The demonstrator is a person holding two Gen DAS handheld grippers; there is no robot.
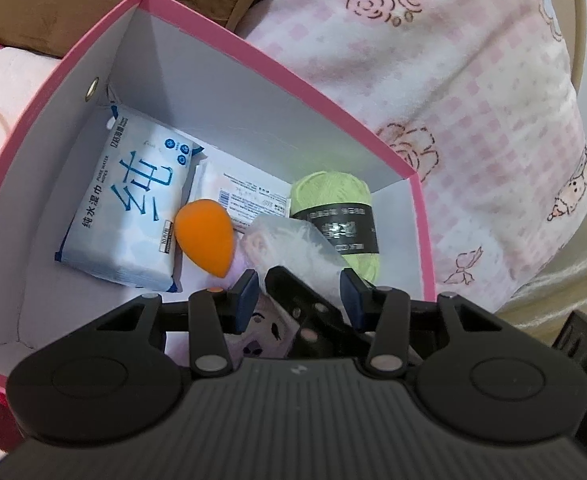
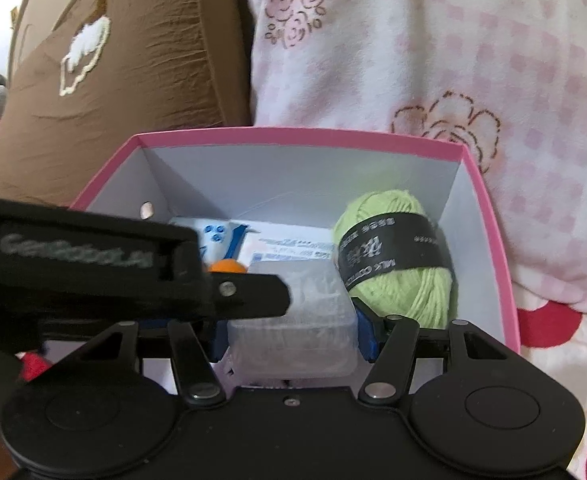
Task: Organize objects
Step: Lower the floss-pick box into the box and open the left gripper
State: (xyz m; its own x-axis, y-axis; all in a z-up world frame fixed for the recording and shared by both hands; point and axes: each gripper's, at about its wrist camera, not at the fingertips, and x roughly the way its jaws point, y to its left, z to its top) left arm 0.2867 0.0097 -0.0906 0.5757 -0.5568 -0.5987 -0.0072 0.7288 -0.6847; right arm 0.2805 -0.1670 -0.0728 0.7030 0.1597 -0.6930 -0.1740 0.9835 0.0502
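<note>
A pink box (image 1: 273, 68) with white walls holds a blue-and-white wet wipes pack (image 1: 133, 200), an orange sponge (image 1: 205, 236), a flat white packet (image 1: 245, 196) and a green yarn ball (image 1: 333, 196). A translucent plastic case (image 1: 289, 240) hangs low inside the box beside the yarn. My left gripper (image 1: 299, 294) is shut on one end of it. My right gripper (image 2: 293, 340) is shut across the case (image 2: 293, 320), with a blue pad against each side. In the right wrist view the left gripper's finger (image 2: 249, 296) lies over the case's top. The yarn ball (image 2: 397, 280) sits just right of it.
The pink box rim (image 2: 293, 136) surrounds both grippers closely. A pink checked blanket (image 1: 453, 100) rises behind and to the right of the box. A brown cushion (image 2: 133, 80) stands behind it on the left. A sheet with red shapes (image 2: 553, 340) lies to the right.
</note>
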